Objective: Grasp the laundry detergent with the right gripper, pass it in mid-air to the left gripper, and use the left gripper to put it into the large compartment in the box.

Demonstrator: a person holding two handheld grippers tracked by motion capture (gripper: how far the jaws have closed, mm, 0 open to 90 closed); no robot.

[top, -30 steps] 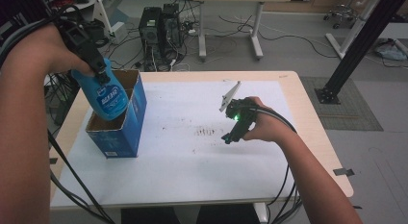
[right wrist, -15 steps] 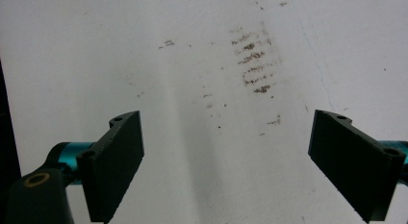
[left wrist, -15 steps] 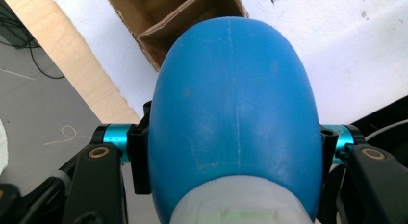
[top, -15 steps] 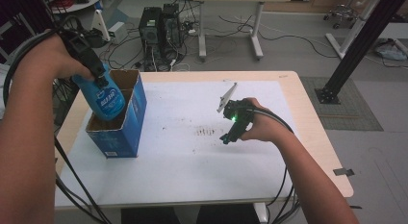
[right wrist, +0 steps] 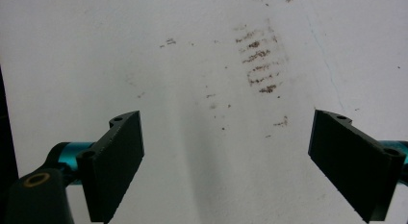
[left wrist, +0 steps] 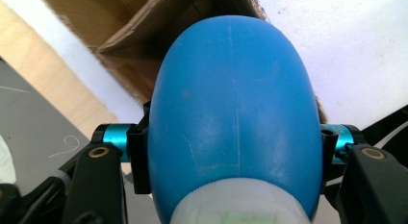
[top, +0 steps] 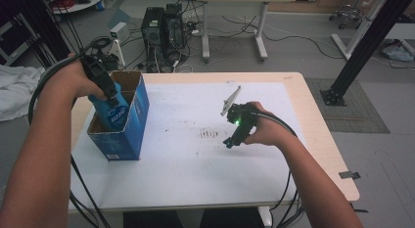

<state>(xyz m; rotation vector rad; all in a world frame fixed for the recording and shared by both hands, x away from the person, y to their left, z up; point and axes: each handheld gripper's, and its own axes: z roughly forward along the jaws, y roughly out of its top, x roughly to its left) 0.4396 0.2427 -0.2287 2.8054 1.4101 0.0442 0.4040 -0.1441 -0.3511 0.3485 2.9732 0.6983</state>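
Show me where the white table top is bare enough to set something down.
The white table top is bare between the blue cardboard box and the right gripper, apart from brown smudges, and along the far edge. It is crowded at the box, where the left gripper holds the blue bottle.

Black hand-held gripper (right wrist: 226, 161) with flat ridged pads (right wrist: 118, 161), teal axle, brass screw, green light, black cables

— How deep does the blue bottle (top: 113, 115) sit?
— Its base is hidden inside the cardboard box (top: 128, 130). The label's too blurred to read.
— And up close?
— Its cap end runs off the bottom edge.
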